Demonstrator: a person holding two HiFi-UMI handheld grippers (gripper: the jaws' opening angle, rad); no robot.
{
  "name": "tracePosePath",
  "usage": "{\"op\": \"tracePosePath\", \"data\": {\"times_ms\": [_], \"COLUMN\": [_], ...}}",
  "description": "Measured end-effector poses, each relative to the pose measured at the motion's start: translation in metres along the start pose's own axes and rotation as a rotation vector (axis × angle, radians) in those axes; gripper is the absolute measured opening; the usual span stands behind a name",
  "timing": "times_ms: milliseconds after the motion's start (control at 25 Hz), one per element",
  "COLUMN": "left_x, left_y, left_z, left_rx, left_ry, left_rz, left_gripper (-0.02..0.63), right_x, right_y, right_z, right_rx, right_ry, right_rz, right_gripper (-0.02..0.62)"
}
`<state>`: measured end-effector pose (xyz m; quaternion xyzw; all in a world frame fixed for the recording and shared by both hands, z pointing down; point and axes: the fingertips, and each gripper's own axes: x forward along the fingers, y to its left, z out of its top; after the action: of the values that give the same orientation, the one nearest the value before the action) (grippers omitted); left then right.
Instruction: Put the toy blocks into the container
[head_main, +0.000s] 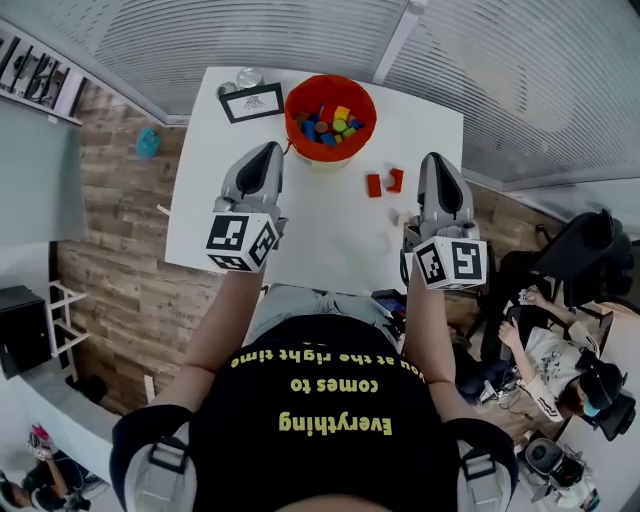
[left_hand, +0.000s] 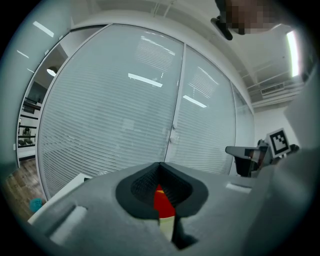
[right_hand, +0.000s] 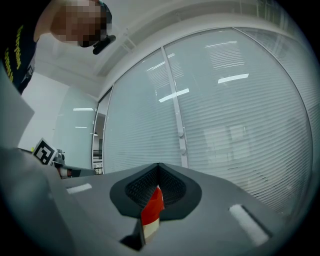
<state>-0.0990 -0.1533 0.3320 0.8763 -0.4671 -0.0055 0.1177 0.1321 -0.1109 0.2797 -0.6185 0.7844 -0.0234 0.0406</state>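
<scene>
Left gripper (head_main: 270, 150) (left_hand: 160, 165): jaws closed tip to tip, held level over white table (head_main: 330, 250). Red container (head_main: 330, 80) sits just ahead of its tips, slightly to their right, with mixed coloured blocks (head_main: 330, 125) inside.

Right gripper (head_main: 438, 160) (right_hand: 159, 166): jaws pressed together too. Two red blocks (head_main: 385, 183) lie loose on table just left of its jaws, between both grippers and nearer the right one, short of the container.
</scene>
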Motion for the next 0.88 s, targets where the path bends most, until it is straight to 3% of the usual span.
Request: {"op": "tracePosePath", "data": {"times_ms": [480, 880], "left_x": [0.012, 0.024], "left_y": [-0.018, -0.031], "left_z": [0.0, -0.011], "left_rx": [0.001, 0.003], "left_ry": [-0.001, 0.015], "left_rz": [0.016, -0.005], "left_gripper": [0.0, 0.0], "right_x": [0.004, -0.003], "right_y": [-0.018, -0.039], "right_z": [0.012, -0.004], "right_rx": [-0.007, 0.012], "right_ry": [0.008, 0.051], "right_rz": [0.025, -0.002], "right_gripper": [0.005, 0.005]}}
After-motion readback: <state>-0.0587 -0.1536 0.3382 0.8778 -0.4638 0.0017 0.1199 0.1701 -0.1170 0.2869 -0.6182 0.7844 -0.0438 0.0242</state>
